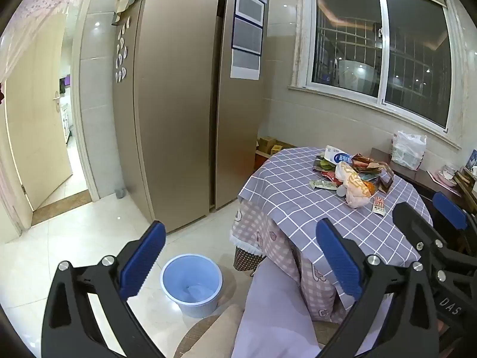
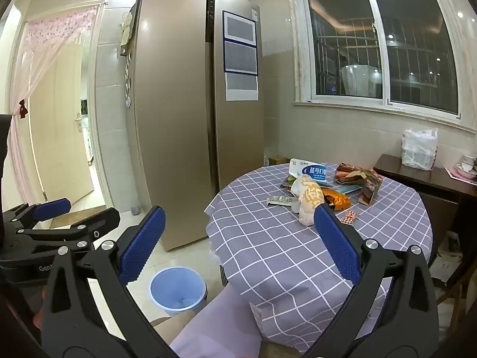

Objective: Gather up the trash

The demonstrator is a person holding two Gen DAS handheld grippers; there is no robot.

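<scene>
I am viewing a tiled kitchen corner through both wrist cameras. My left gripper (image 1: 240, 258) stands with its jaws spread to full width and nothing between the ribbed blue pads; my right gripper (image 2: 240, 244) is in the same condition, wide apart and empty. Each is visible at the edge of the other's view, side by side and not touching.

The trash pile (image 2: 325, 186) lies on the far half of the round table (image 2: 268, 238), well apart from both grippers. It consists of a crumpled pale plastic bag (image 2: 308, 198), a white and blue box (image 2: 310, 171), glossy foil wrappers in red, orange and green, a flat green sachet (image 2: 278, 200) and a small patterned strip (image 2: 348, 217) nearest to me. The pieces overlap and touch one another.

The table carries a lilac cloth with a white grid, draped over a pink checked underlayer with a lace hem. A lilac cushioned surface (image 1: 268, 313) occupies the foreground between me and the table edge.

A round light blue bin (image 1: 192, 283), ribbed on the outside and smooth within, stands open on the glossy cream floor tiles just left of the table.

Behind it rises a tall bronze two-door refrigerator (image 2: 190, 113) with printed sheets on the right door. A dark wooden sideboard (image 2: 423, 176) stands beside the table under the sliding window (image 2: 381, 44), bearing a white plastic bag (image 2: 420, 149).
</scene>
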